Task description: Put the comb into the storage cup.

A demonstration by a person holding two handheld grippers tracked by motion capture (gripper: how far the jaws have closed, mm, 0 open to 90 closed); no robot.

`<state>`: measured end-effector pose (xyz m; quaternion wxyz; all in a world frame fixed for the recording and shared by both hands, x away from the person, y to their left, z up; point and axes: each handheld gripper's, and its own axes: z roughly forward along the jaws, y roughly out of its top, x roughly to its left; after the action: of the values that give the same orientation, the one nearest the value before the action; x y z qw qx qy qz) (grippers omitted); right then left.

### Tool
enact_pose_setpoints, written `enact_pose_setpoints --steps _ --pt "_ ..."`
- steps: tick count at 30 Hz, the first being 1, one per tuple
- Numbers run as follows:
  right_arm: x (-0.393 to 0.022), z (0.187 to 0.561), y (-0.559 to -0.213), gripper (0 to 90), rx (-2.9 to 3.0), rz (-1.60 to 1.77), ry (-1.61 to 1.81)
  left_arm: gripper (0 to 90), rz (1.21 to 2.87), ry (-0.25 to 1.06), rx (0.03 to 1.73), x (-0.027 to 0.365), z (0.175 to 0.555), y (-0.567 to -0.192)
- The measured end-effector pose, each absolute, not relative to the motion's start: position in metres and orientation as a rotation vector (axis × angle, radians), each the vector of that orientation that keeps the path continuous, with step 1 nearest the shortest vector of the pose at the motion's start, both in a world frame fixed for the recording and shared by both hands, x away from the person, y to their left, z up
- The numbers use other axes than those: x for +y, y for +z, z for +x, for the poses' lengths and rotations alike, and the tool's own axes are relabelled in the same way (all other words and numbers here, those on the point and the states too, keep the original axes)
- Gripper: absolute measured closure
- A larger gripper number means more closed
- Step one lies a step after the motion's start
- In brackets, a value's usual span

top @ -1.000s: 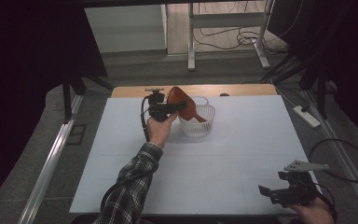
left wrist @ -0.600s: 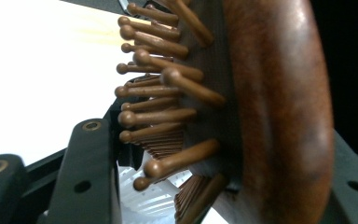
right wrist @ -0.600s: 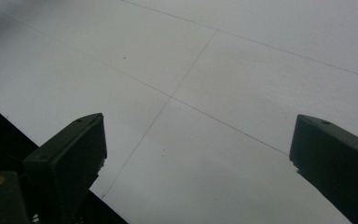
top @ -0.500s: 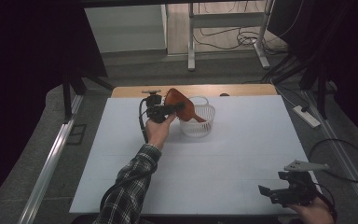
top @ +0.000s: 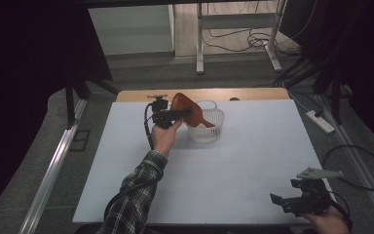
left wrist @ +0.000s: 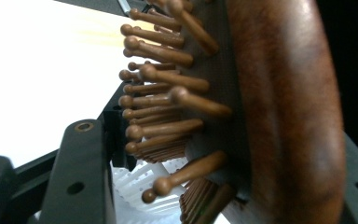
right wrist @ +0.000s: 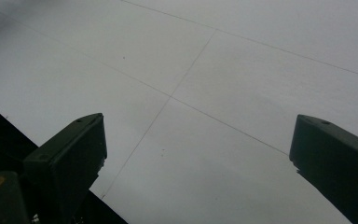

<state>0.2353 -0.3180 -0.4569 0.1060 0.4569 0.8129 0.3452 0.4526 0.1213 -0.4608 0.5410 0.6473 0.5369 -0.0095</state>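
A brown wooden hairbrush (top: 184, 105) hangs tilted over the near-left rim of a white slatted basket (top: 209, 134), its narrow end reaching down into the basket. My left gripper (top: 186, 113) is shut on the brush. In the left gripper view the brush's back (left wrist: 284, 112) and its rounded wooden pins (left wrist: 168, 93) stand between the jaws, with the basket (left wrist: 137, 184) below. My right gripper (top: 278, 202) rests low at the table's near right corner, open, nothing between its jaws (right wrist: 196, 154).
The white table top (top: 233, 170) has a wooden strip (top: 243, 93) along its far edge. A power strip (top: 320, 122) and cables lie on the floor to the right. A metal rail (top: 53, 165) runs along the left side.
The left gripper and the brush have shifted slightly to the left above the basket. The right gripper has stayed put.
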Motion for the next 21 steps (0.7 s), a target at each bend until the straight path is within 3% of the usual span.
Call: enact_pose_setpoints --steps 10,21 --pt "-0.3179 0.2354 -0.4569 3.8 2.396 1.345 1.013 39.9 1.563 -0.016 1.266 0.1203 0.4537 -0.4615" --pt "-0.3178 0.2354 -0.4569 3.8 2.397 1.345 1.010 29.6 1.574 -0.007 1.247 0.1219 0.4537 -0.4596"
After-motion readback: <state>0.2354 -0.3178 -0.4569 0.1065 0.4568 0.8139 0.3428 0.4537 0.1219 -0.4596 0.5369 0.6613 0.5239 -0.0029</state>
